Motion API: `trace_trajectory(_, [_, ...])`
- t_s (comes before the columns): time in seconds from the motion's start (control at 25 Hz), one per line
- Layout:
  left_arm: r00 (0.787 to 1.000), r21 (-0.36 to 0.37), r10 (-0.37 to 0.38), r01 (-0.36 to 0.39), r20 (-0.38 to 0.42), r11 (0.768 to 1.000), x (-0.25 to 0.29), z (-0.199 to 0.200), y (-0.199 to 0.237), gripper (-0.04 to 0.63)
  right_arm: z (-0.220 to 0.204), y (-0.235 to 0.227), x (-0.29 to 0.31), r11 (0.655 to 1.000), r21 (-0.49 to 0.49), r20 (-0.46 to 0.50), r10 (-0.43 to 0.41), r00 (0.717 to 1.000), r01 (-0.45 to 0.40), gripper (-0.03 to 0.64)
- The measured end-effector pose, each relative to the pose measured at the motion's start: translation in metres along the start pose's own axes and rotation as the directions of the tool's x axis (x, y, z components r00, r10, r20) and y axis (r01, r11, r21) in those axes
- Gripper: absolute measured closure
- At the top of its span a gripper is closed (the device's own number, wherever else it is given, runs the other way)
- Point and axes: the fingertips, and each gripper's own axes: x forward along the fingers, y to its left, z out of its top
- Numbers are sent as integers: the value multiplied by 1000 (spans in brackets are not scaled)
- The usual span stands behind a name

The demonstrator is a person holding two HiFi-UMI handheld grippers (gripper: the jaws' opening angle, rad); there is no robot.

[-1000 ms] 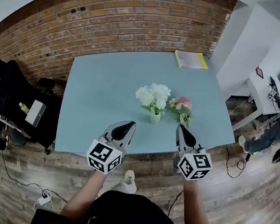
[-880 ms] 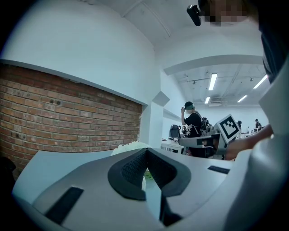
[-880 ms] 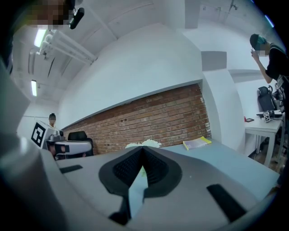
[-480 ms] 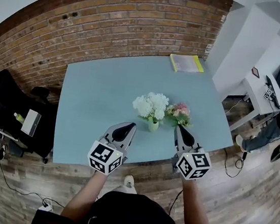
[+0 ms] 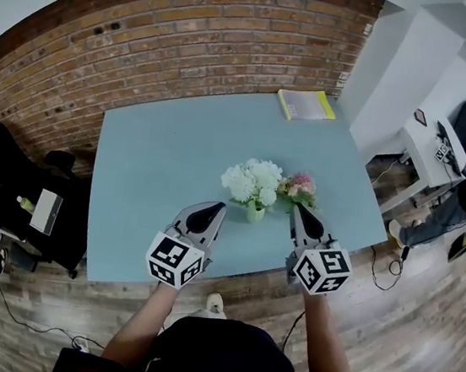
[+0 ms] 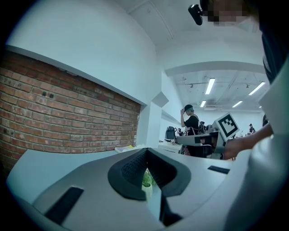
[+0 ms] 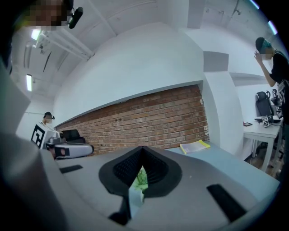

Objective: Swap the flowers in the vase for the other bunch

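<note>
Vase point(image 5: 254, 213) stands mid-table point(image 5: 159, 163), small and pale green, holding a full white bunch point(image 5: 252, 179) upright. The pink bunch point(image 5: 300, 187) lies flat just right of the vase, stems toward the near edge. Left gripper point(image 5: 210, 209) sits near-left of the vase and right gripper point(image 5: 299, 211) near-right; both are clear of it. Both claws are pressed together, pinching nothing. Judgement: a flanking approach pose, one claw per bunch; swap not yet begun.
</note>
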Motion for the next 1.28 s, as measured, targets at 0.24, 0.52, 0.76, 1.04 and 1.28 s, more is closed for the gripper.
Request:
trace_trajectory(0.24, [1000, -6, -24, 24, -5, 1000, 3, -2, 9, 586, 1, -1, 6, 1000, -1, 4, -26, 1000, 26, 612])
trace_trajectory(0.52, [999, -22, -39, 39, -7, 999, 2, -6, 10, 586, -3, 0, 7, 999, -2, -10, -37, 999, 37, 612])
trace_trajectory(0.76, [999, -27, -33, 33, -15, 999, 1, -10, 10, 586, -4, -1, 12, 1000, -1, -11, -24, 1000, 24, 612])
trace_trajectory(1.04, [1000, -36, -1, 0, -6, 999, 10, -10, 10, 586, -1, -12, 22, 1000, -3, -13, 14, 1000, -14, 612])
trace_trajectory(1.28, [999, -66, 35, -35, -4, 997, 23, -17, 11, 586, 3, -33, 32, 999, -2, -16, 39, 999, -39, 612])
